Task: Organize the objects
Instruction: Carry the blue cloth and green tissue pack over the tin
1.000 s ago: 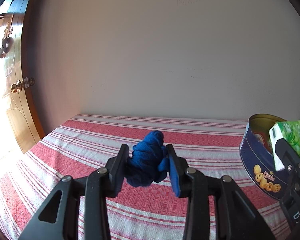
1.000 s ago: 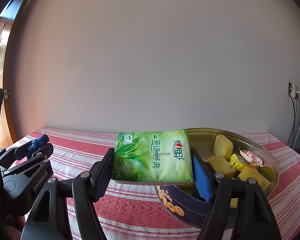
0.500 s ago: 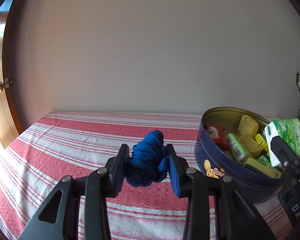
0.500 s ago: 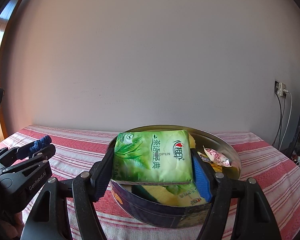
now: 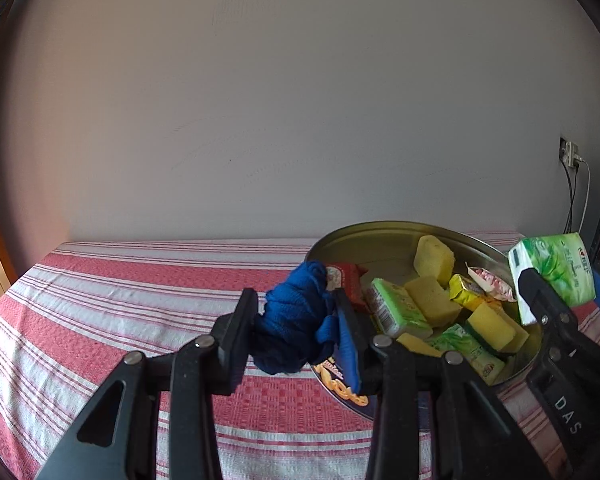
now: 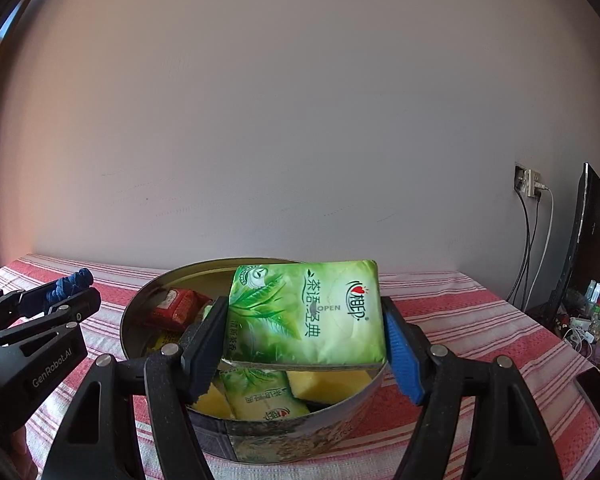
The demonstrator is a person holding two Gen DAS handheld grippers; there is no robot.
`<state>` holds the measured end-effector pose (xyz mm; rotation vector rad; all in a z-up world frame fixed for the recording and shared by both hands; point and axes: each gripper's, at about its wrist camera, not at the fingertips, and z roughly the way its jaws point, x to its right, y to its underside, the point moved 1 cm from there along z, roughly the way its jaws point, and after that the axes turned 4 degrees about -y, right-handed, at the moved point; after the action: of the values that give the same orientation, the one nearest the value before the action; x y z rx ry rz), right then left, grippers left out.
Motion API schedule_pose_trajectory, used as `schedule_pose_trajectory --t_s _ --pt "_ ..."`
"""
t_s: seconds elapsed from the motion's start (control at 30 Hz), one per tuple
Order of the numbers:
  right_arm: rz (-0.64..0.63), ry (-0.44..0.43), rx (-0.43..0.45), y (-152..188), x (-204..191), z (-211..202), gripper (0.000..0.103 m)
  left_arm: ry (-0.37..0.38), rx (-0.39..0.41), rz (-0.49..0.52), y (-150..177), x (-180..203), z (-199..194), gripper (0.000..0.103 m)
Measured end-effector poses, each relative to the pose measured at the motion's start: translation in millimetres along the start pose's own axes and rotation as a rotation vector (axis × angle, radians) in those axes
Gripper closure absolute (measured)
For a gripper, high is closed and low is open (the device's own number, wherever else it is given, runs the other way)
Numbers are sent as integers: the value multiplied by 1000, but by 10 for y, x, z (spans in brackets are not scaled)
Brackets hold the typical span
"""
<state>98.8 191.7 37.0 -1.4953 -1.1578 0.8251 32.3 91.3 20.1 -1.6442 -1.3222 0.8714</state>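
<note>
Right gripper (image 6: pixel 304 344) pinches a green tissue pack (image 6: pixel 306 316) flat over the round tin (image 6: pixel 260 436), long axis running jaw to jaw, printed face up and tilted slightly toward the camera. Left gripper (image 5: pixel 296 328) clamps a bunched blue cloth (image 5: pixel 296 320) at the tin's near-left rim. A clean drop likely needs each load centred over the opening, lowered before release.

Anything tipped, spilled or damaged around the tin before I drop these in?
Nothing stands out. The round tin sits upright on the striped cloth, its sponges and packets all inside. The left gripper holds the blue cloth; the right gripper holds the green tissue pack over the tin.
</note>
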Motion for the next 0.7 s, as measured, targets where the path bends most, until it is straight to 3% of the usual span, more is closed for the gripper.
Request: schedule_pose_trajectory --t_s 0.33,0.7 --pt "16 41 -2 -107 232 108 30 35 19 23 -196 399 95 66" --pt "52 60 -35 -197 385 351 29 49 -35 25 -279 716 338 66"
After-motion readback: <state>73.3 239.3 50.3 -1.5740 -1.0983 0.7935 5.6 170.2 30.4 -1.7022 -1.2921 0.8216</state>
